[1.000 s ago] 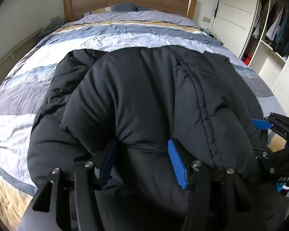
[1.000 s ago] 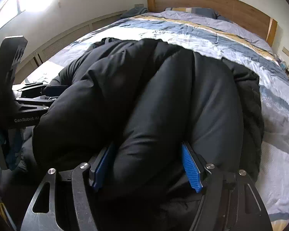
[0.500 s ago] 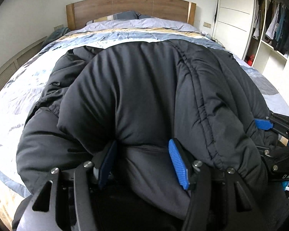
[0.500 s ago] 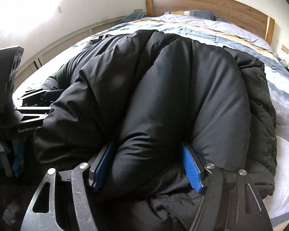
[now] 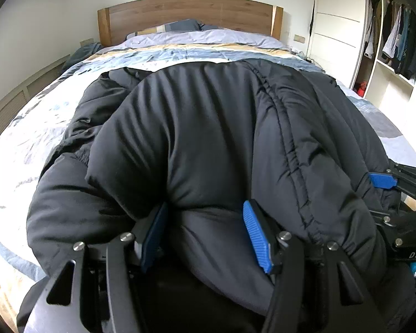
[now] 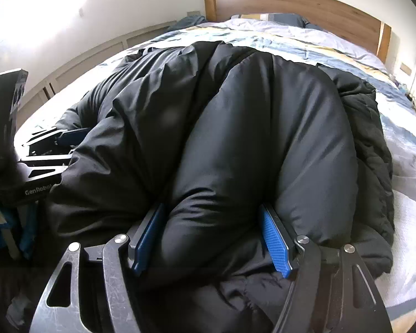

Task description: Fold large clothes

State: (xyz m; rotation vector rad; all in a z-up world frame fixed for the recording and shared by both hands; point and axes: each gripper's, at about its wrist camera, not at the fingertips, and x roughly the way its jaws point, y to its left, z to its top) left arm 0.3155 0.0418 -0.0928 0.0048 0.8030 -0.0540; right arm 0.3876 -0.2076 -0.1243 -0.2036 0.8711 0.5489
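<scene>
Gripping black jacket (image 5: 208, 138): left gripper (image 5: 205, 230), right gripper (image 6: 212, 236) | striped bed (image 5: 197, 52) | wardrobe (image 5: 396, 41)

The black jacket (image 5: 208, 144) is showing a smooth, faintly glossy padded cloth, puckering along its stitched seam. The left gripper (image 5: 205, 233) is wearing ribbed blue plastic pads (image 5: 256, 234) on matt black arms with shiny metal screws. The right gripper (image 6: 212, 236) is showing scratched, dull metal plates. The bedcover (image 5: 41, 127) is looking like soft matt cloth; the headboard (image 5: 190, 11) is gleaming as smooth wood.
</scene>
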